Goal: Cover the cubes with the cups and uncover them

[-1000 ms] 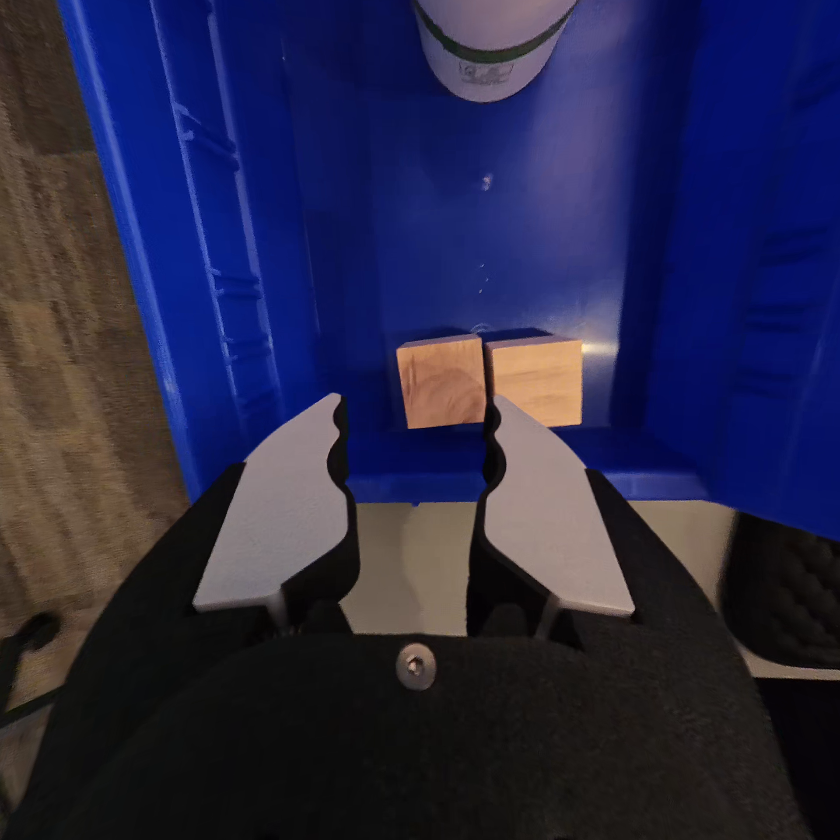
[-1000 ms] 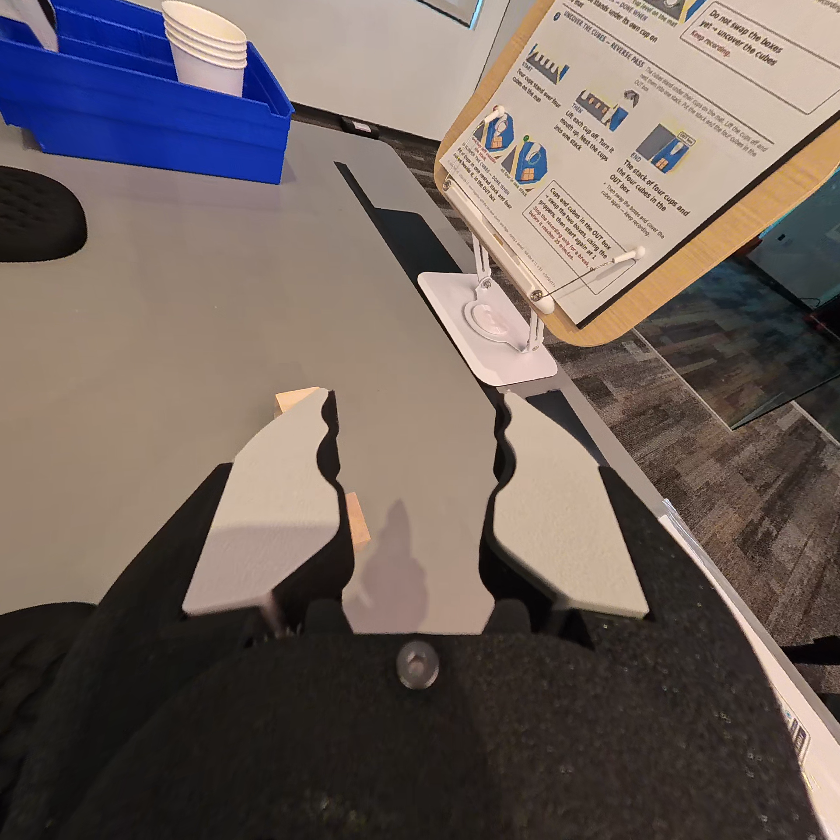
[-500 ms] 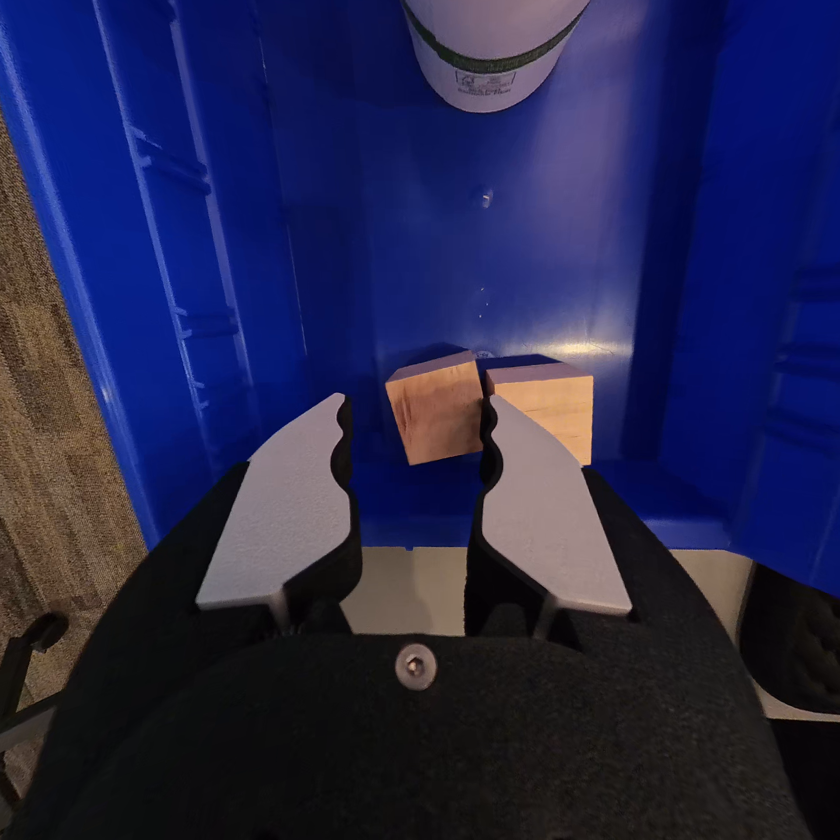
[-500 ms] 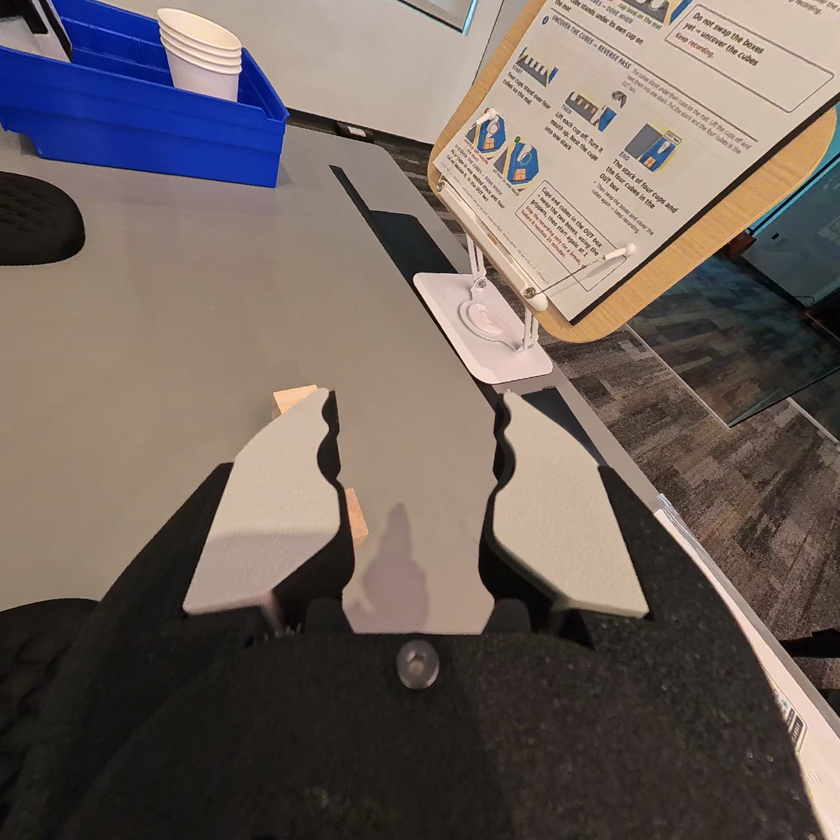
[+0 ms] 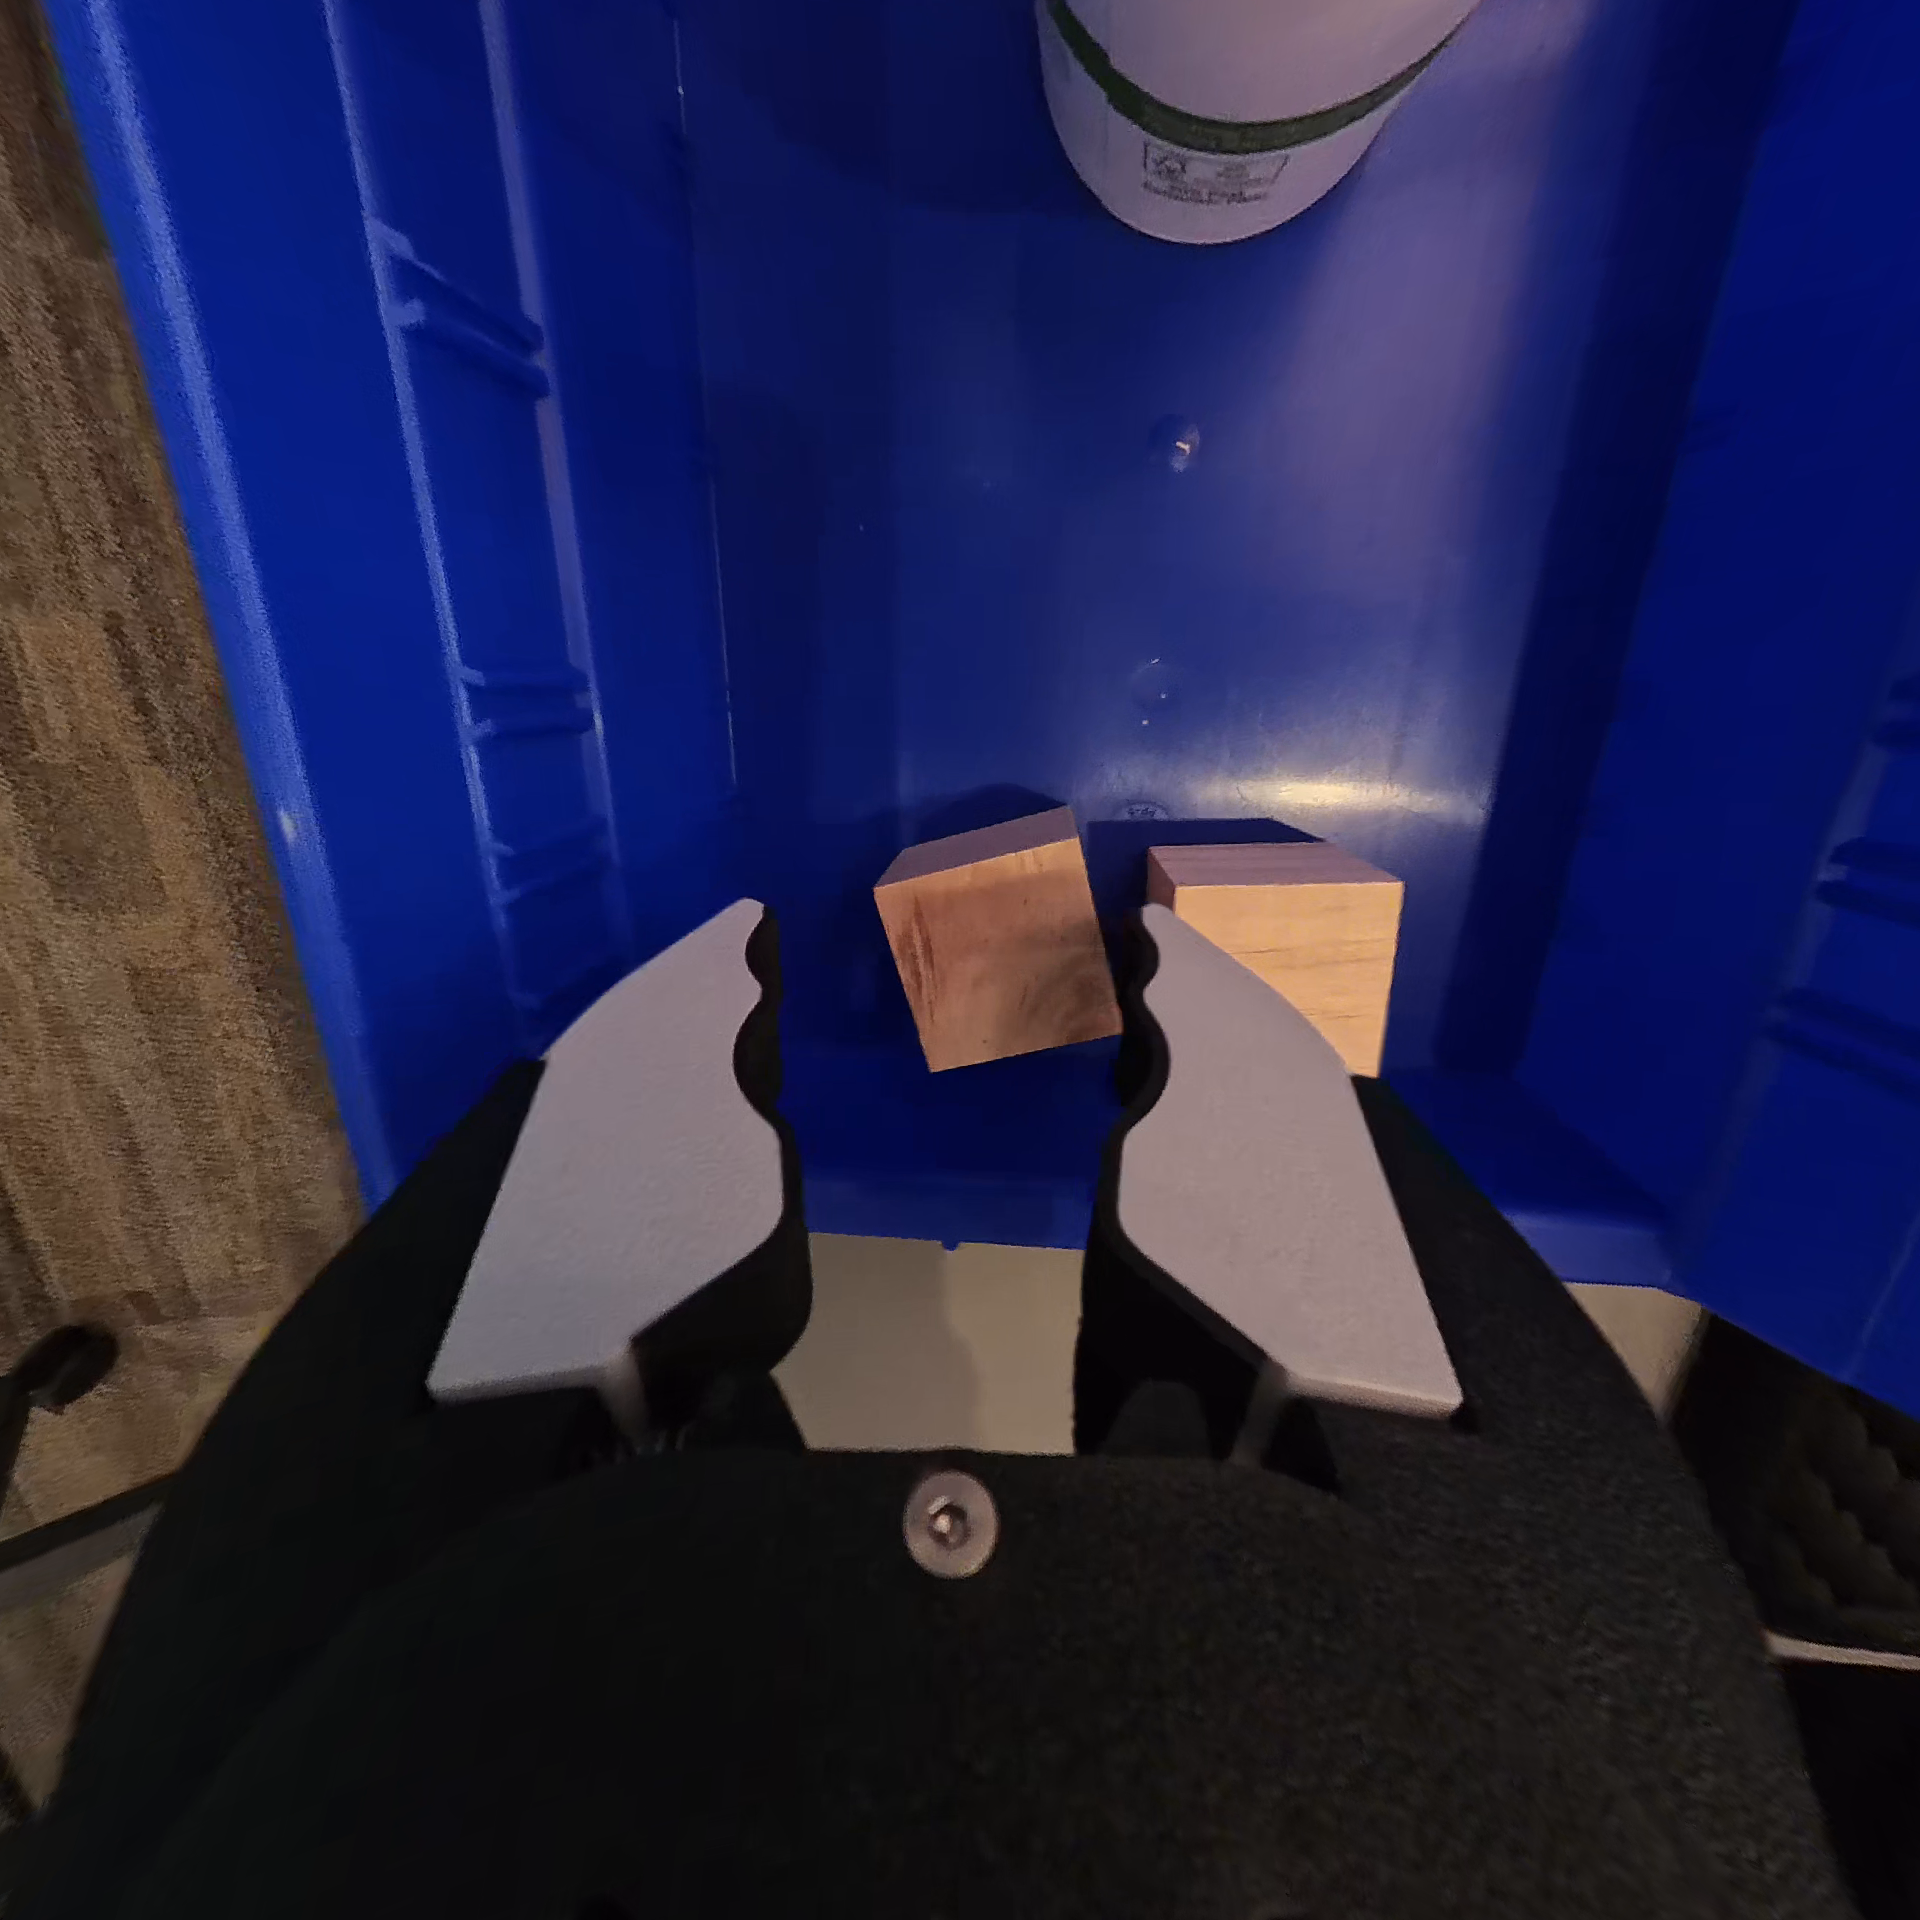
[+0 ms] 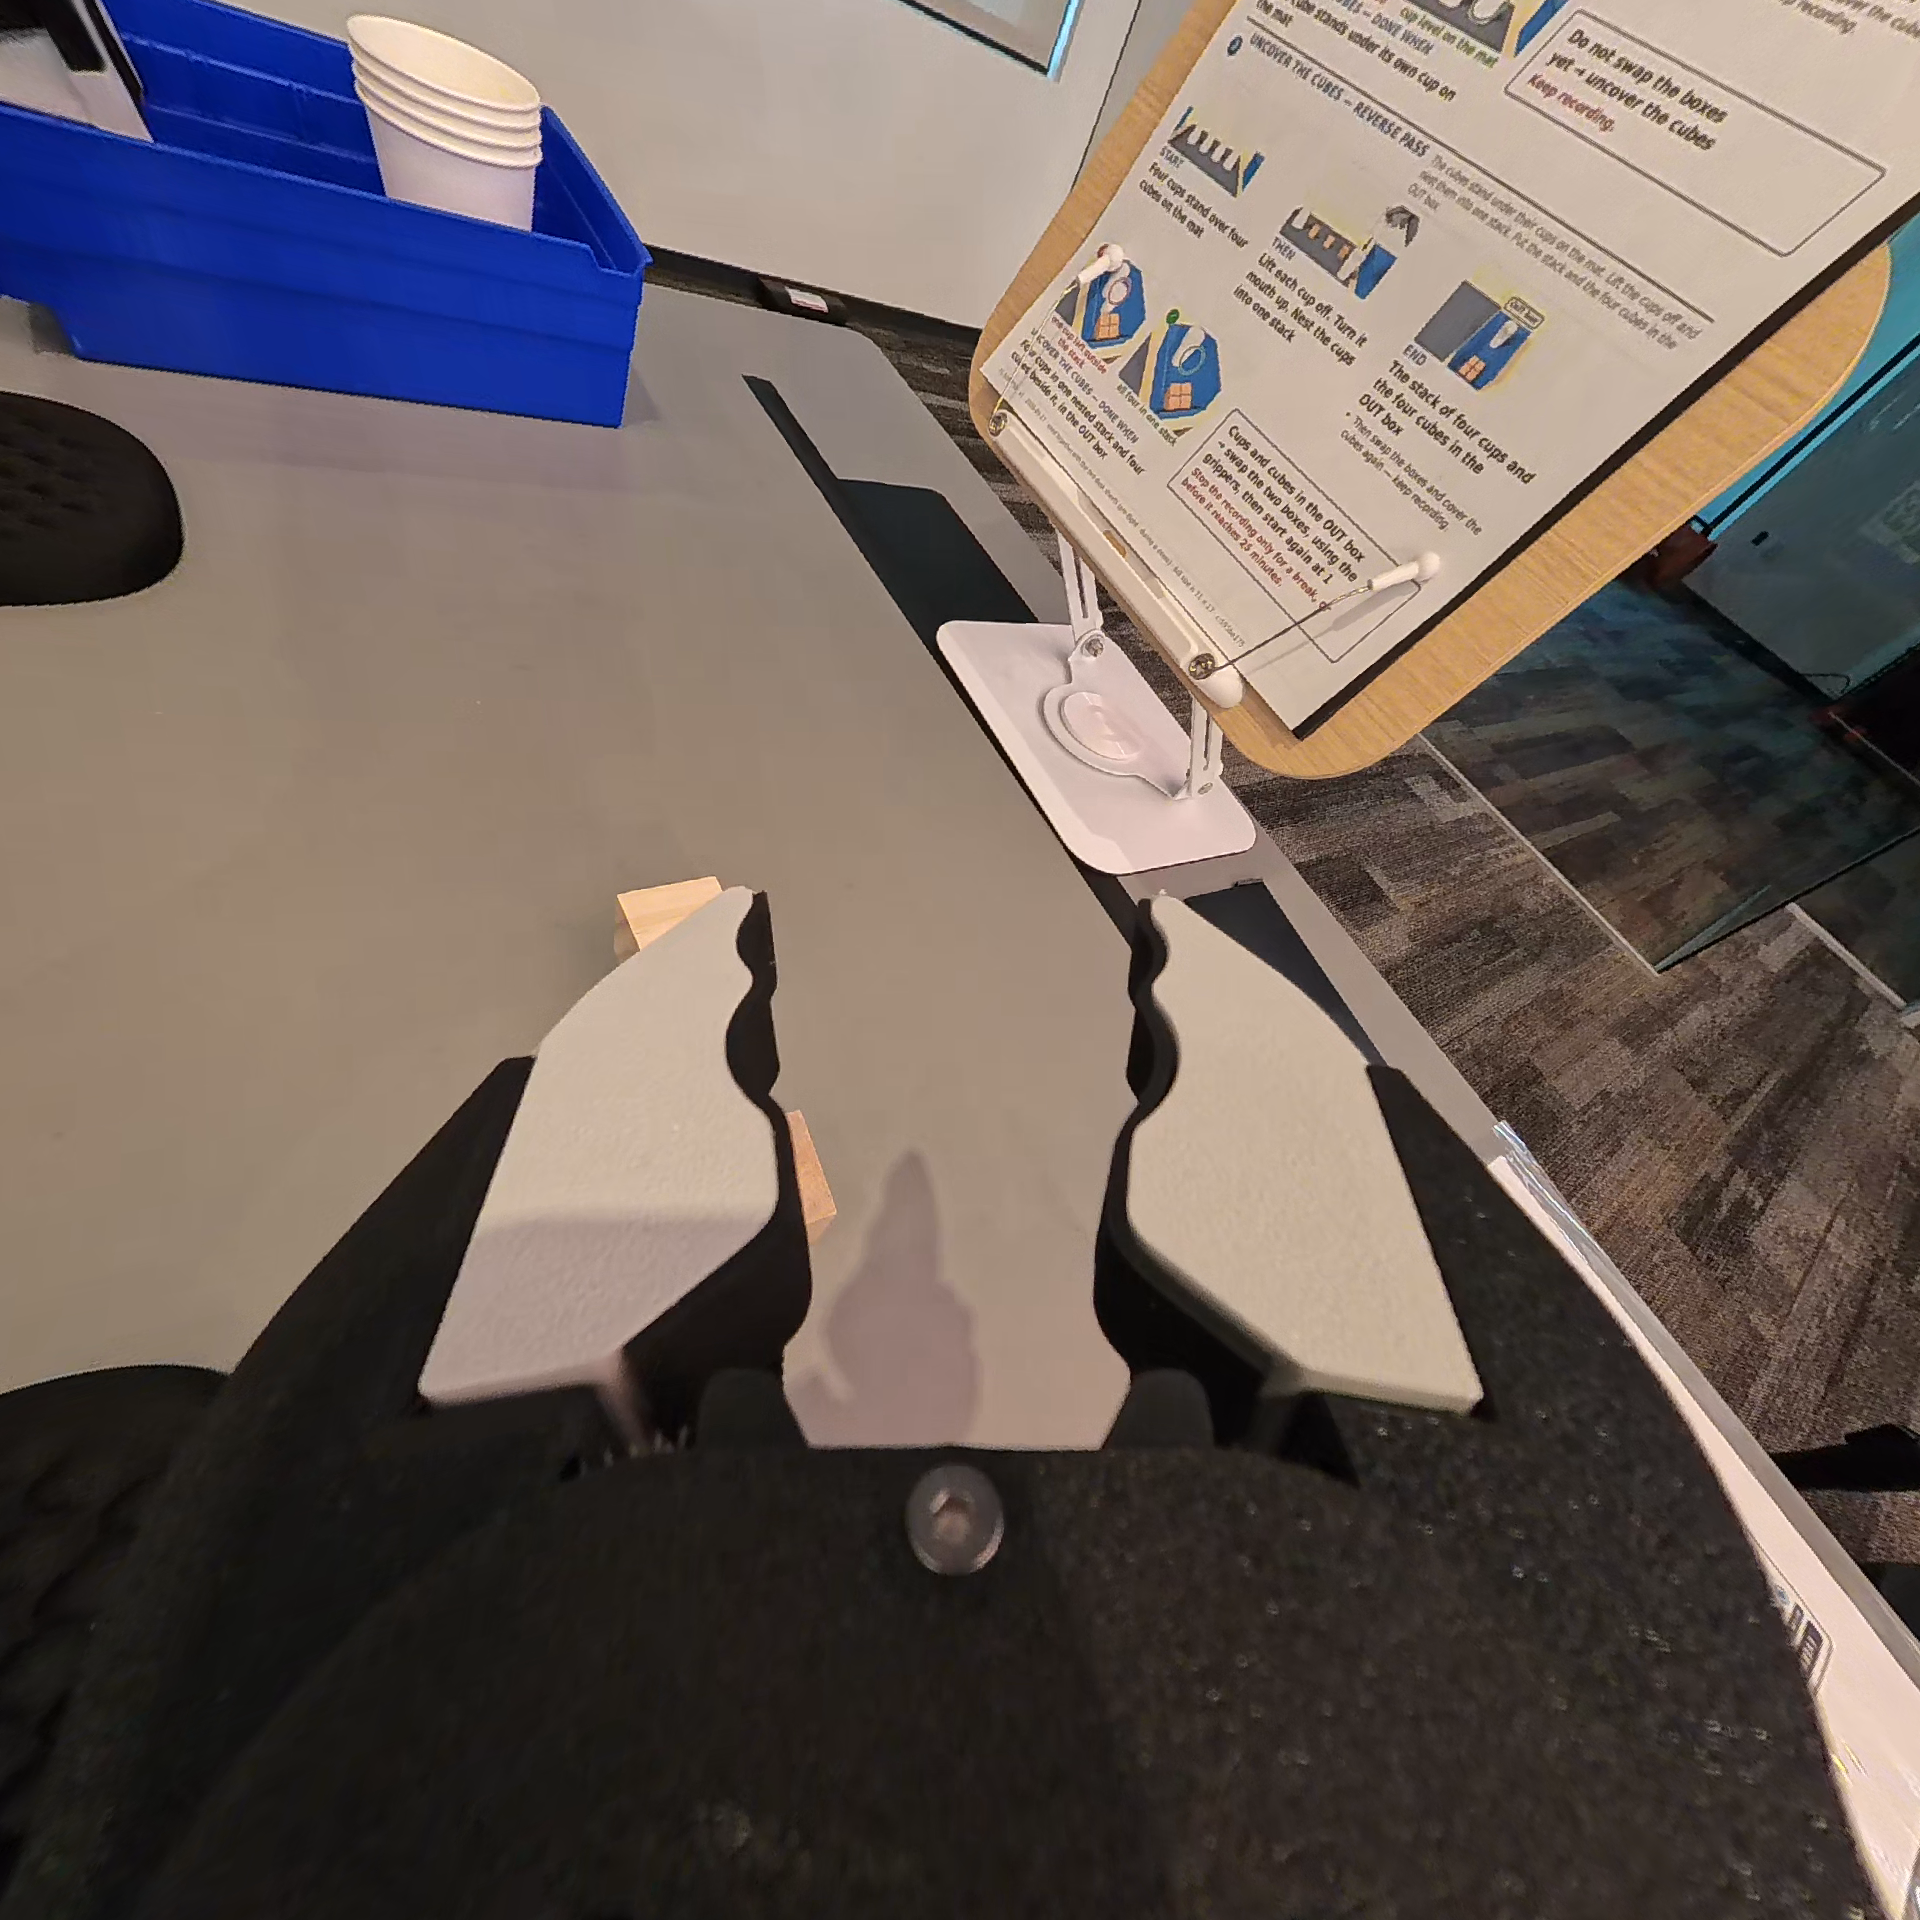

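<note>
Since a second ago, the left cube in the blue bin has turned askew and parted from the right cube; they sat flush before, and now a narrow gap shows between them. The left claw has come in closer over the bin's near lip. Its jaws stand wide open and hold nothing. Its right finger overlaps the right cube's near-left corner in view; whether it touches either cube cannot be told. The tilted cube lies between the two fingertips, a little farther on.

Both cubes rest on the bin floor near its near end. At the far end of the bin stands a white cup with a dark green band, cut off by the picture's top edge.

The right claw is likewise wide open and empty, over the grey table. Two more cubes lie on the table by its left finger: one peeks out past the fingertip, another shows as a sliver on the finger's inner side.

Far left on the table, the bin holds a nested stack of cups. To the right a sheet stand carries a printed page.
</note>
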